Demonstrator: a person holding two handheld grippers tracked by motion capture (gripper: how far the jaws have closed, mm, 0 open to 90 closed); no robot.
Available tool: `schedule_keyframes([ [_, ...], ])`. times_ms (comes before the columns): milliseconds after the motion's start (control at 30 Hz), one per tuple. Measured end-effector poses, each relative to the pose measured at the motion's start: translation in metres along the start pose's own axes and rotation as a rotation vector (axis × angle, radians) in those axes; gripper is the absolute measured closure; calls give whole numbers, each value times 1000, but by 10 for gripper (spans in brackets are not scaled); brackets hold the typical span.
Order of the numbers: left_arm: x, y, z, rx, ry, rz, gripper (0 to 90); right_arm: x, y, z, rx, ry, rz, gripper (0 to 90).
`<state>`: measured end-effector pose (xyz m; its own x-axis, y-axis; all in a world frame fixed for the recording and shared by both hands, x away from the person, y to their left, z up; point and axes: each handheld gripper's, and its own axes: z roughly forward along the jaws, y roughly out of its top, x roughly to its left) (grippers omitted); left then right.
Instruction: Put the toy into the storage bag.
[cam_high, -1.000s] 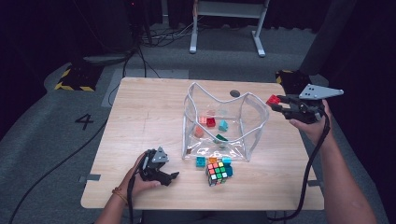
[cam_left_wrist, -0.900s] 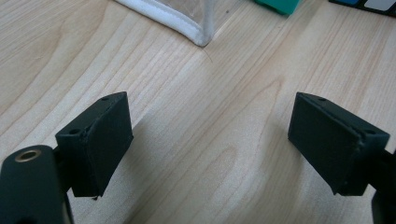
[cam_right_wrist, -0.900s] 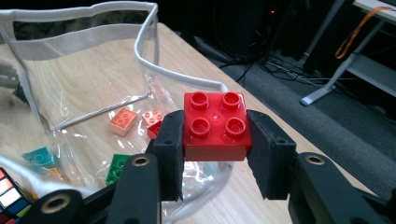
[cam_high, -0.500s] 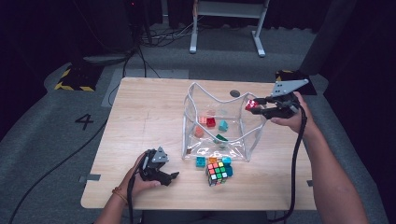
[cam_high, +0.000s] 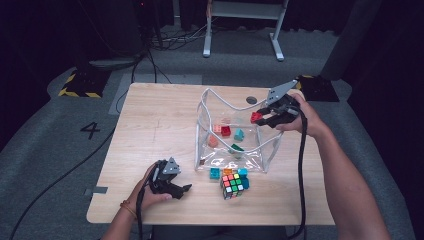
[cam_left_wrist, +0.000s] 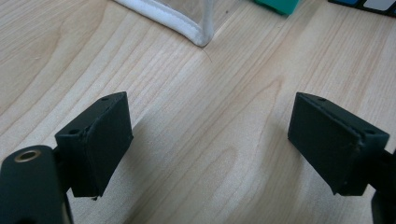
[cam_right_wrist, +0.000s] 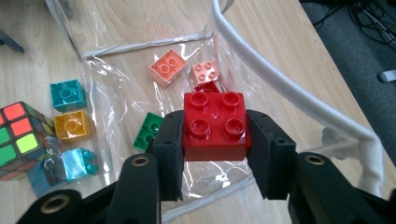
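A glossy red plastic four-stud brick (cam_right_wrist: 215, 126) sits between matt black rubbery pads (cam_right_wrist: 169, 154), above a clear, crinkled shiny plastic bag (cam_right_wrist: 140, 37) with white cloth-like piping, on the matt pale wood-grain table (cam_left_wrist: 224, 121).

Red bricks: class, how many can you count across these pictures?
2. The held red brick is clamped in the right gripper by the rim of the clear bag. The second red brick lies inside the bag among other colours. More may be hidden.

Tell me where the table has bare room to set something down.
The table's left half, from the far edge to the left gripper, is bare wood. Crowded: the clear bag with its blocks, and the puzzle cube with loose blocks at its near edge.
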<state>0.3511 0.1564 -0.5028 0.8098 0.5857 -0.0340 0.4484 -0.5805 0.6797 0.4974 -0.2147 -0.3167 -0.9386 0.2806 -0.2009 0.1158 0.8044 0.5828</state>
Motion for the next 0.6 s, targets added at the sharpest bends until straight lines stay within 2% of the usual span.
schedule_keyframes([
  [100,0,0,0,-1,-1,1,138,-1,6,6,21,6,-4,596],
  [133,0,0,0,-1,-1,1,138,-1,10,10,48,9,-12,596],
  [200,0,0,0,-1,0,2,138,0,11,12,66,10,-9,596],
  [233,0,0,0,-1,-1,2,138,0,13,15,99,14,-25,596],
  [333,0,0,0,-1,-1,2,138,-2,12,19,123,18,-47,596],
  [400,0,0,0,-1,-1,2,138,-3,12,20,158,22,-50,596],
  [433,0,0,0,-1,-4,0,138,-4,9,20,200,20,-40,596],
  [467,0,0,0,-1,-4,0,137,-4,9,20,200,20,-40,596],
  [500,0,0,0,1,-5,2,138,-6,6,19,247,6,-31,596],
  [533,0,0,0,1,-5,2,138,-6,6,19,247,6,-31,596],
  [600,0,0,0,0,-7,1,137,-10,-2,16,303,-10,-32,596],
])
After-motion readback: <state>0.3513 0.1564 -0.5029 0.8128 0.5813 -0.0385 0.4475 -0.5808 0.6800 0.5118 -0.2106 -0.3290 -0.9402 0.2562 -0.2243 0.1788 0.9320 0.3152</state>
